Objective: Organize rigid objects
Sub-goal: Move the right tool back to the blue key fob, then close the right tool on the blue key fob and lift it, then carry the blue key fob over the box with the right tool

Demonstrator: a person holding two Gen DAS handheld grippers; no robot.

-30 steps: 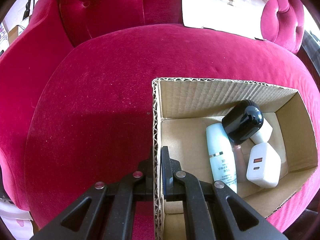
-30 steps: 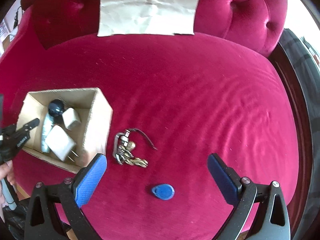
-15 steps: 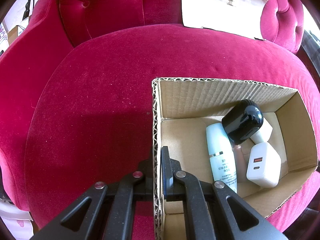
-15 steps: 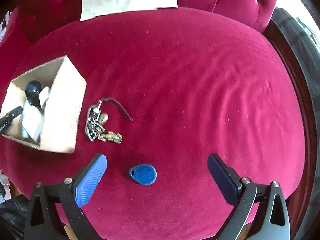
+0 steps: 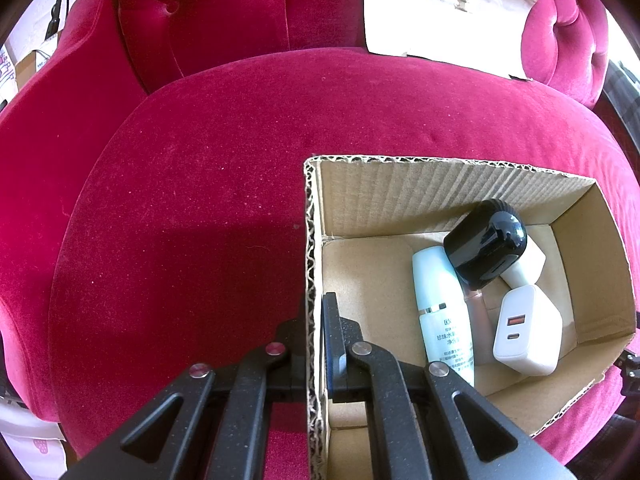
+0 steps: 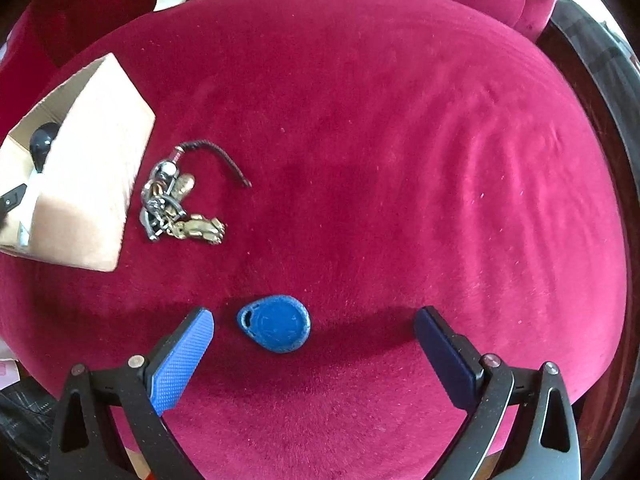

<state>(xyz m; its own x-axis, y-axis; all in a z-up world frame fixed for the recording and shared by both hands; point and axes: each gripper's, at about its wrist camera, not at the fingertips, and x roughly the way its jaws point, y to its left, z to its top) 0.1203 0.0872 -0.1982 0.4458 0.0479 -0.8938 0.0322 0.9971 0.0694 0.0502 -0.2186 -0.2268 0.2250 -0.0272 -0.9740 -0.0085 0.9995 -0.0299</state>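
Note:
My left gripper is shut on the near left wall of an open cardboard box on a red velvet seat. Inside lie a pale blue bottle, a black cap and a white charger. In the right wrist view my right gripper is open just above the seat, with a blue teardrop key fob between its fingertips, nearer the left pad. A bunch of keys lies beyond it, beside the box.
The seat cushion is wide and rounded, with a tufted back. A sheet of brown paper leans on the backrest. A dark wooden frame runs along the right edge.
My right gripper has moved forward and down toward the blue fob, which now sits between its fingers. The left gripper and the box have not moved.

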